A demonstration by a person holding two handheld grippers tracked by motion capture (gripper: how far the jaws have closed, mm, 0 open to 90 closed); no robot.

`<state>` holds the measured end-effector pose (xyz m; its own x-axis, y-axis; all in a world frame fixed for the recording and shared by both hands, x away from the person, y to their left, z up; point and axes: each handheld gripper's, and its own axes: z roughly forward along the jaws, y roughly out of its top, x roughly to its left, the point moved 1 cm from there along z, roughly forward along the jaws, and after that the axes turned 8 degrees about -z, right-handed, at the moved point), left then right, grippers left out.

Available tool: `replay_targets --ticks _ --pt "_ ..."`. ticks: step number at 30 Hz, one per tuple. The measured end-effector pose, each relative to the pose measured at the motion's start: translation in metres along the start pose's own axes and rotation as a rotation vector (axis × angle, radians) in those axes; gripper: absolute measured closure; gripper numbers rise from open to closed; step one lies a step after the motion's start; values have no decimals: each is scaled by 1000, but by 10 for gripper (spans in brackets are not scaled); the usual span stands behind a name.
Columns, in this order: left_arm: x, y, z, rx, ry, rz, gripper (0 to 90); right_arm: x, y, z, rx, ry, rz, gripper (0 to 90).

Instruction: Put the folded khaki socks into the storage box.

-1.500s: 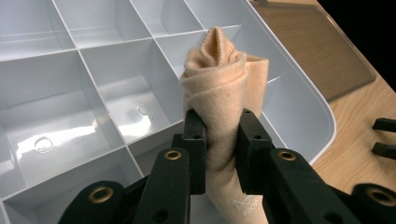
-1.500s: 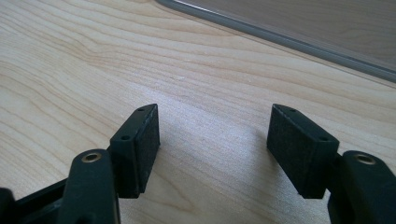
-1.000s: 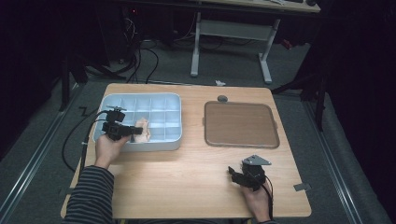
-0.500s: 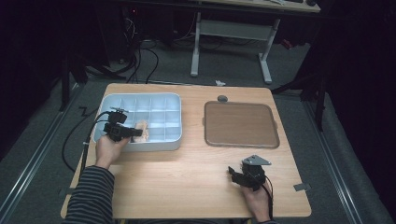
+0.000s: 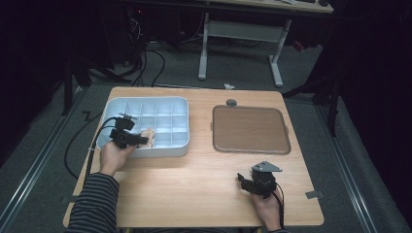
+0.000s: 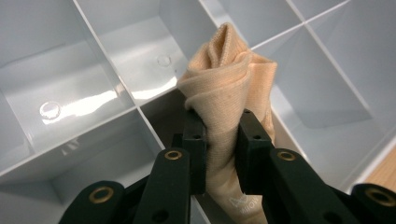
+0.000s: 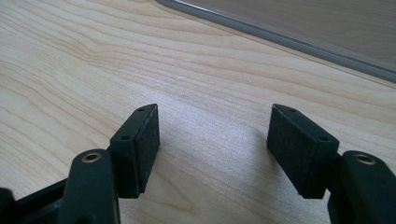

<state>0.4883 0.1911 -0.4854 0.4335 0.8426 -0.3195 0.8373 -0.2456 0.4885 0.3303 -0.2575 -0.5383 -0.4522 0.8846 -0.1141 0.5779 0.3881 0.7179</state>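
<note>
A rolled beige sock [image 6: 229,88] is pinched between the two pads of my left gripper [image 6: 220,140], which is shut on it above the pale blue divided tray [image 6: 93,60]. From above, the left gripper [image 5: 145,140] hangs over the tray's [image 5: 145,102] front row with the sock [image 5: 148,136] at its tip. My right gripper [image 5: 244,181] rests low over the wooden table near its front right; its jaws [image 7: 212,149] stand wide apart with nothing but bare wood between them.
A brown flat tray [image 5: 250,128] lies at the table's right, and its grey rim [image 7: 280,32] crosses the top of the right gripper view. A small dark knob [image 5: 231,102] sits behind it. Cables trail off the table's left edge.
The left gripper with the sock has shifted slightly over the tray's front row. The right gripper has not moved.
</note>
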Motion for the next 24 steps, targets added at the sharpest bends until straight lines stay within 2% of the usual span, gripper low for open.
replay_targets --ticks 8,13,19,24 --pt "-2 0 1 -2 9 7 752 0 0 0 -1 0 -1 344" --pt "-4 0 -4 -24 -7 4 649 0 0 0 -1 0 -1 344" --pt "-6 2 -14 -93 11 -1 613 0 0 0 0 -1 -2 342" --pt "-6 4 -19 -159 22 -20 657 0 0 0 0 -1 -2 342"
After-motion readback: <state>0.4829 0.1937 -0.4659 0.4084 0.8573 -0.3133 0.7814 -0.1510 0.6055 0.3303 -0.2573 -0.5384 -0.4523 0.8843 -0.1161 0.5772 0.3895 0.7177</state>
